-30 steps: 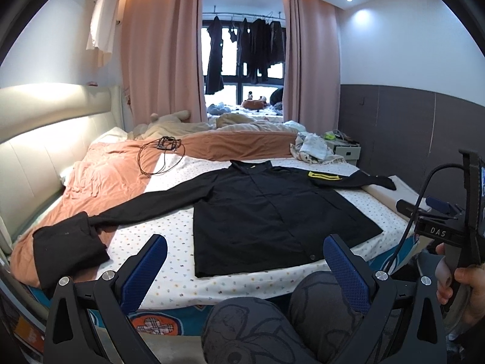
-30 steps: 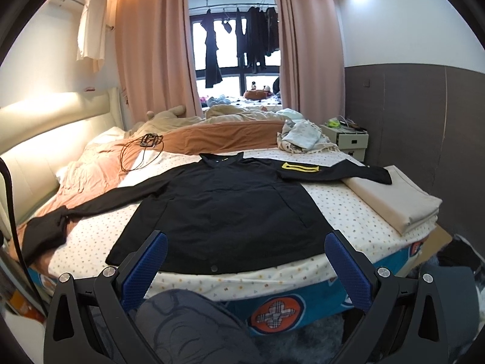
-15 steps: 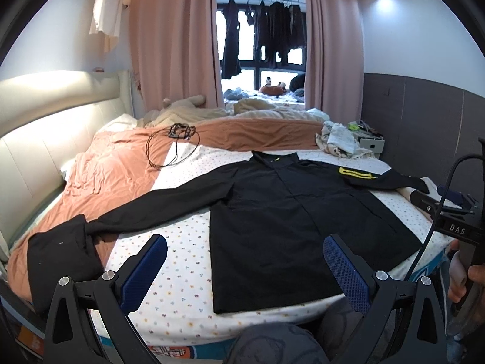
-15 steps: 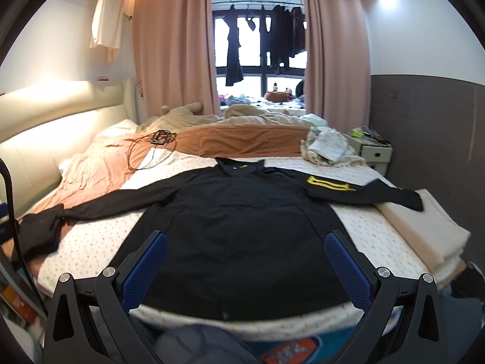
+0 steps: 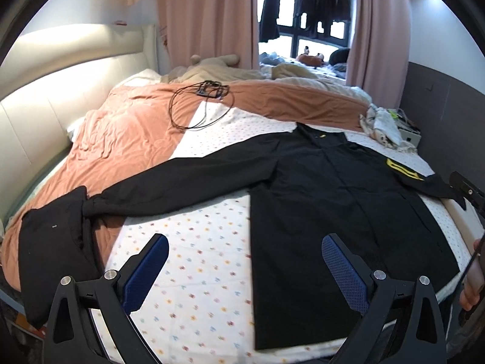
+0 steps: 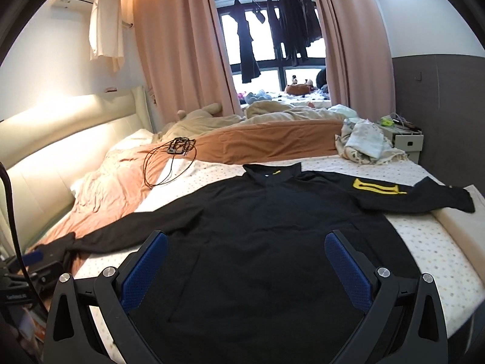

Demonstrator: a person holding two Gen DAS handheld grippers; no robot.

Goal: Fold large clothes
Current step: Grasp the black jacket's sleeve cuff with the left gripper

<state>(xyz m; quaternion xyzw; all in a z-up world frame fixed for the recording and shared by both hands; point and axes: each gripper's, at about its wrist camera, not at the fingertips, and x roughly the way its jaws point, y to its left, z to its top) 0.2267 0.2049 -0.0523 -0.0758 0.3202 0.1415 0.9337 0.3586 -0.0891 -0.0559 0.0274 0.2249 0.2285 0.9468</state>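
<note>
The left gripper (image 5: 244, 268) hovers low over the near edge of the bed, its blue-padded fingers (image 5: 145, 271) spread wide with nothing between them, pointing at the dotted sheet (image 5: 194, 242) beside the hem of the black jacket (image 5: 327, 200); at the right edge of that view a hand (image 5: 471, 285) grips the other tool's handle. The right gripper (image 6: 245, 271) is likewise wide apart and empty, held level above the jacket's lower front. The jacket (image 6: 257, 227) lies flat and face up on the sheet, collar away; one sleeve (image 6: 127, 230) stretches across an orange blanket (image 6: 121, 176), the other, with a yellow mark (image 6: 376, 188), reaches a folded cream cloth (image 6: 454, 212); farther off, a coiled black cable (image 6: 169, 160) and pink curtains (image 6: 182, 45).
</note>
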